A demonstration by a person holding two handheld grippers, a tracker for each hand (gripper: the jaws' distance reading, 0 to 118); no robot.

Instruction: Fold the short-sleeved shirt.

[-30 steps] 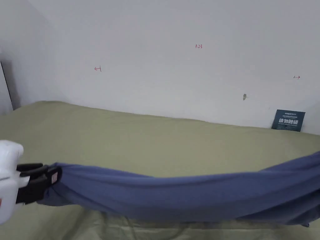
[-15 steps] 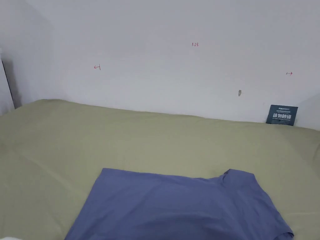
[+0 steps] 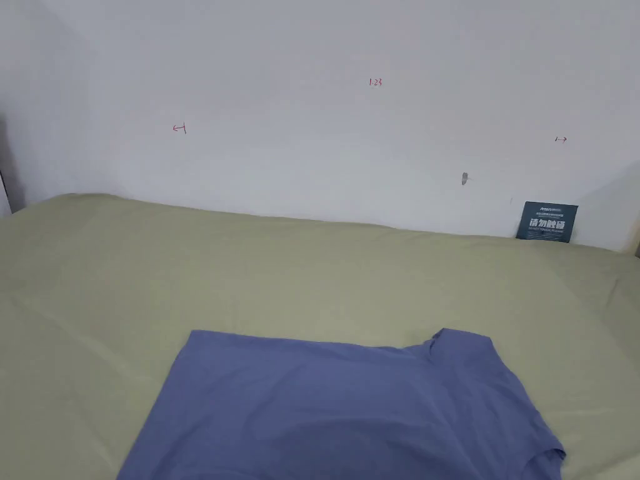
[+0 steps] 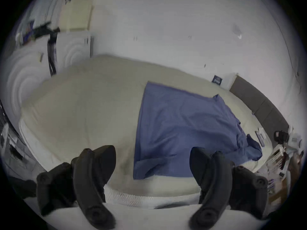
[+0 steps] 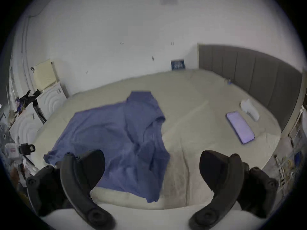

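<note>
Head view: blue shirt [image 3: 350,406] flat on my green-sheeted bed [image 3: 250,275]; white wall [image 3: 312,125] behind it. My left gripper [image 4: 152,164] and right gripper [image 5: 152,165] gape wide, empty.

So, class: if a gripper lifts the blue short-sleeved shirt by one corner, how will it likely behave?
The blue short-sleeved shirt would probably hang limp: it lies flat with soft creases. It seems light, since the thin cloth follows the green bed sheet. If pushed, it would likely bunch up rather than slide whole.
</note>
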